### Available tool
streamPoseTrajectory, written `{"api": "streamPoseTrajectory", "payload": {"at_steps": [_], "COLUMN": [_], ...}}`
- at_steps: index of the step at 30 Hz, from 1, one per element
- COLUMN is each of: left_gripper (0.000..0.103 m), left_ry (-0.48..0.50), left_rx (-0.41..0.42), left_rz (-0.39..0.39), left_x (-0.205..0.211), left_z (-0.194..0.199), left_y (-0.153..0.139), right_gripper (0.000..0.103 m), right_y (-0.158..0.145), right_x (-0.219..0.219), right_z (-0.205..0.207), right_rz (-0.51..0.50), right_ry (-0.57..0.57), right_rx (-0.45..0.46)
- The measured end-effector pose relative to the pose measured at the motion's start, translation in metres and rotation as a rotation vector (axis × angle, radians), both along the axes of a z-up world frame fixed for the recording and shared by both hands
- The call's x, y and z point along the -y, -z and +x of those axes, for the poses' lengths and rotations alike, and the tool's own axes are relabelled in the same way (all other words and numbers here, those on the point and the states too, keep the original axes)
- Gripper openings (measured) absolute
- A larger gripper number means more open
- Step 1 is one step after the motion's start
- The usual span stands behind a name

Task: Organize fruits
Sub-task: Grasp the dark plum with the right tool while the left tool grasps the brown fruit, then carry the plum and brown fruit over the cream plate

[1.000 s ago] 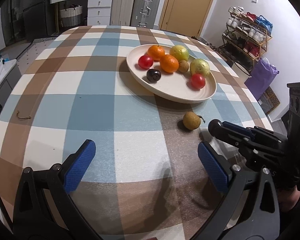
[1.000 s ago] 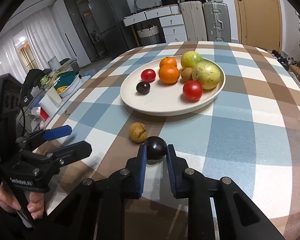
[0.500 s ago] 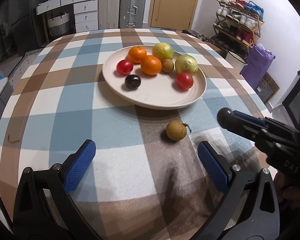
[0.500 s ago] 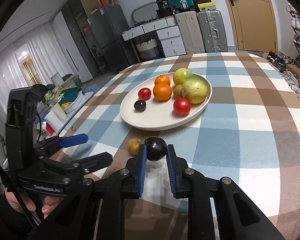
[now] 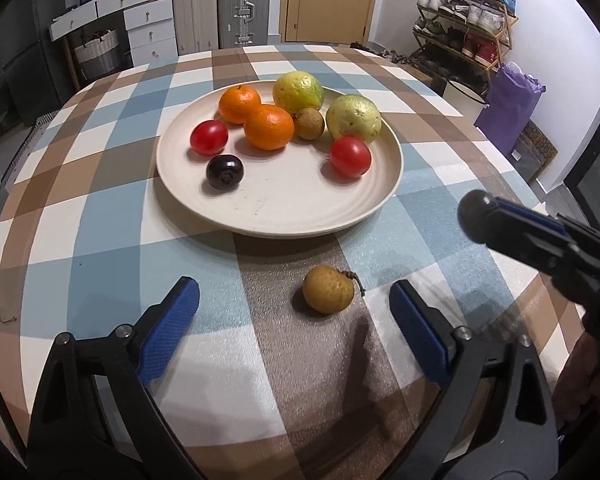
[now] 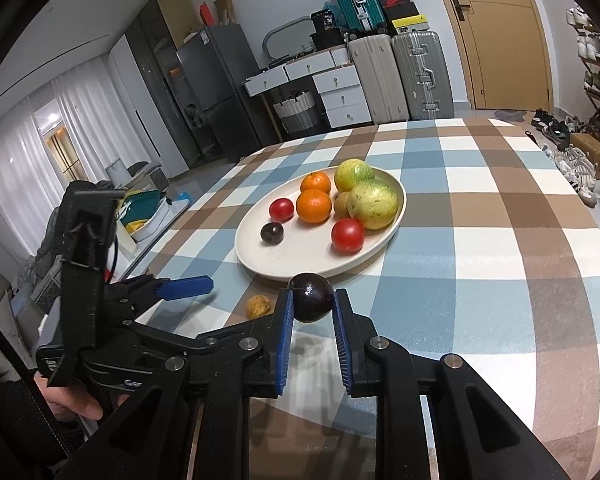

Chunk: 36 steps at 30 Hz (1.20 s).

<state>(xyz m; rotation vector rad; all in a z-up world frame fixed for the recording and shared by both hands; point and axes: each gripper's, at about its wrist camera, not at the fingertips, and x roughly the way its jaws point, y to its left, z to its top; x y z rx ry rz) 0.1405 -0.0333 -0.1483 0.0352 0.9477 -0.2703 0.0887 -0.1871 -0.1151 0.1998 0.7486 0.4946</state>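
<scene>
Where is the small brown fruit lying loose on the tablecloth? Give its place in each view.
Left wrist view: the brown fruit lies low and centre, between the open blue fingers, near side of the plate.
Right wrist view: the brown fruit shows lower left of centre, just left of the dark fruit being held.
Shared landmark: the plate.

Plate (image 5: 380, 204): on the table (image 5: 100, 220), toward its middle.
In plate: two oranges (image 5: 269, 127) touching, tomatoes (image 5: 350, 157) left and right, plum (image 5: 224, 171) at front left.
Longan (image 5: 328, 289): on the table before the plate, between the left tool's (image 5: 294, 314) fingers.
Suitcases (image 6: 396, 76): behind the table.
</scene>
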Motion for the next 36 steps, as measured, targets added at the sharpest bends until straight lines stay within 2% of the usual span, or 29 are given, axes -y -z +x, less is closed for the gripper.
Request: {"api": "streamPoseTrajectory", "payload": {"at_steps": [3,4,5,6,7,8,9,19,27,36], "left_gripper": [0.083,0.077,0.067,0.060,0.048,0.030,0.026,0.024,0.024,0.024], "left_ry": [0.007,0.012,0.020,0.036,0.053,0.070,0.095,0.123,0.123,0.101], "left_rx": [-0.012,-0.017,-0.024,-0.039,-0.030,-0.033,-0.048,-0.053,-0.022,0.016], "left_rz": [-0.003,-0.013,-0.023,-0.034,-0.036,-0.049,-0.072,-0.156,-0.216,-0.253], "left_x": [0.002,0.002,0.002,0.003,0.004,0.005,0.005,-0.004,-0.017,-0.030], "left_z": [0.005,0.006,0.007,0.008,0.008,0.007,0.008,0.007,0.007,0.028], "left_y": [0.003,0.004,0.005,0.006,0.005,0.005,0.005,0.003,-0.017,-0.039], "right_gripper": [0.020,0.020,0.020,0.020,0.020,0.020,0.020,0.020,0.020,0.020], "right_y": [-0.002,-0.003,-0.004,-0.005,-0.006,-0.007,-0.007,-0.007,-0.008,-0.015], "right_x": [0.004,0.005,0.007,0.009,0.011,0.012,0.013,0.006,-0.006,-0.020], "right_z": [0.002,0.002,0.003,0.003,0.004,0.004,0.004,0.011,0.024,0.043], "right_rz": [0.006,0.006,0.007,0.008,0.010,0.012,0.014,0.011,0.003,0.004], "right_ry": [0.006,0.008,0.012,0.016,0.019,0.021,0.022,-0.002,-0.028,-0.057], "right_rx": [0.002,0.005,0.007,0.009,0.011,0.010,0.010,0.004,-0.001,0.011]}}
